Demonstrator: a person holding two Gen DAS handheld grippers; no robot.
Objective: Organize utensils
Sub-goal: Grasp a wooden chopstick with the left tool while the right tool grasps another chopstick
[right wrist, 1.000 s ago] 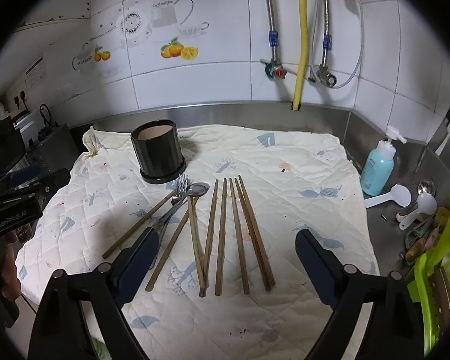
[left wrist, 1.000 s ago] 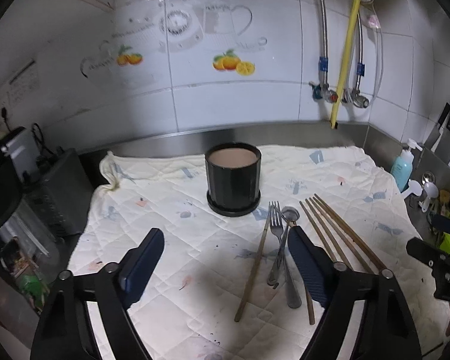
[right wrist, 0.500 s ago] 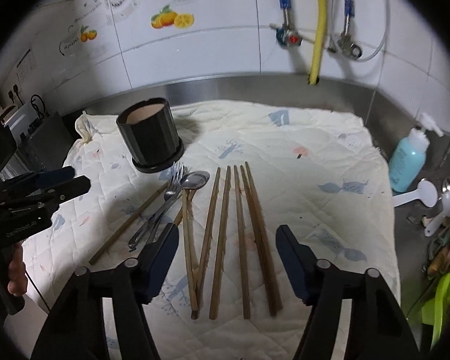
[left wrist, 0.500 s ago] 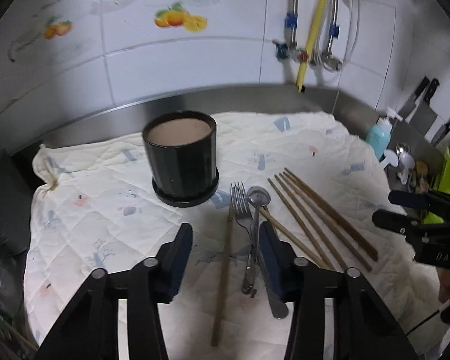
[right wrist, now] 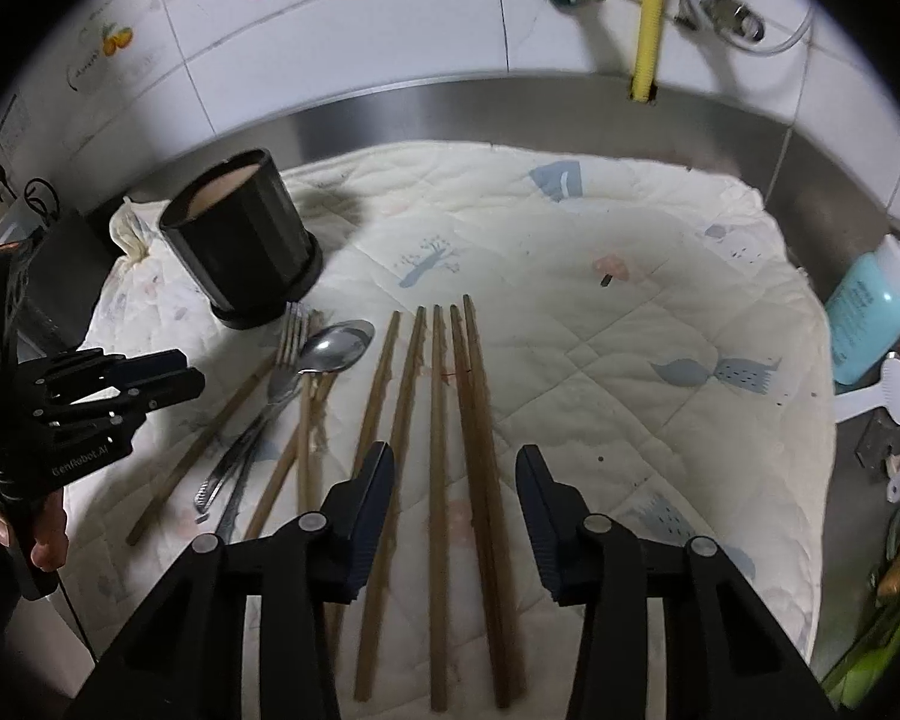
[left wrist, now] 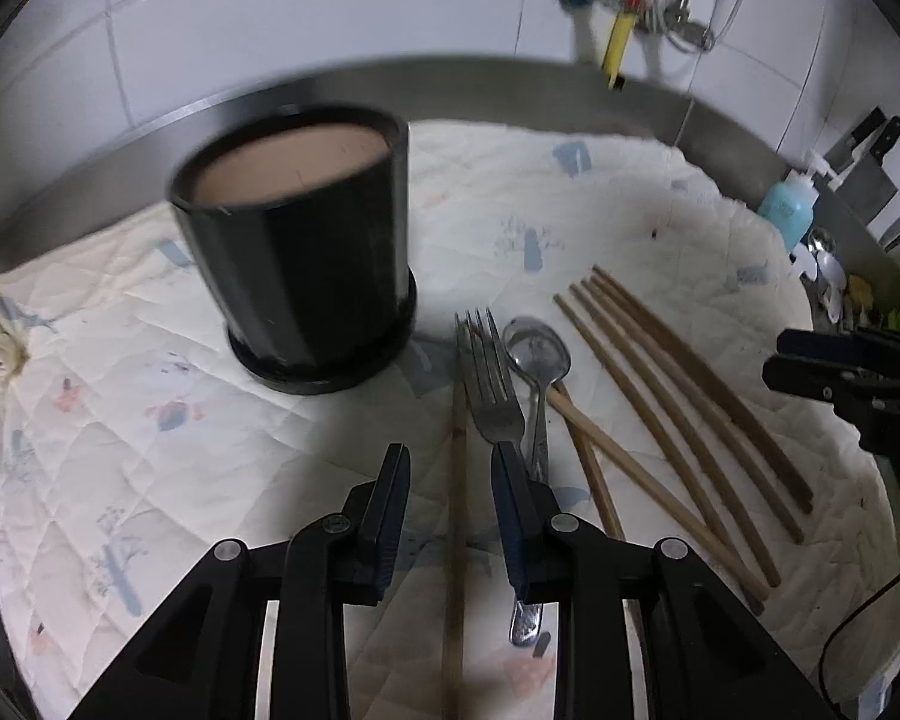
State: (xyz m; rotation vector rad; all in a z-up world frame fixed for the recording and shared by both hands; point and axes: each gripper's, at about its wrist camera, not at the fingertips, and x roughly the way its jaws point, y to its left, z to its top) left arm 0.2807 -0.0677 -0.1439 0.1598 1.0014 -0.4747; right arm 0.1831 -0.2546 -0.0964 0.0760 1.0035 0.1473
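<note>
A black holder pot stands on a quilted cloth; it also shows in the right wrist view. A fork, a spoon and several wooden chopsticks lie on the cloth. My left gripper is open, low over the cloth, its fingers either side of a single chopstick, not touching it. My right gripper is open above a row of chopsticks, straddling them.
A steel counter rim and tiled wall run behind the cloth. A blue soap bottle and white spoons sit at the right, with knives on the wall. A yellow hose hangs at the back.
Both grippers have moved forward and down toward the utensils, and both jaws have narrowed. The left one now brackets a single chopstick; the right one is over the chopstick row.
</note>
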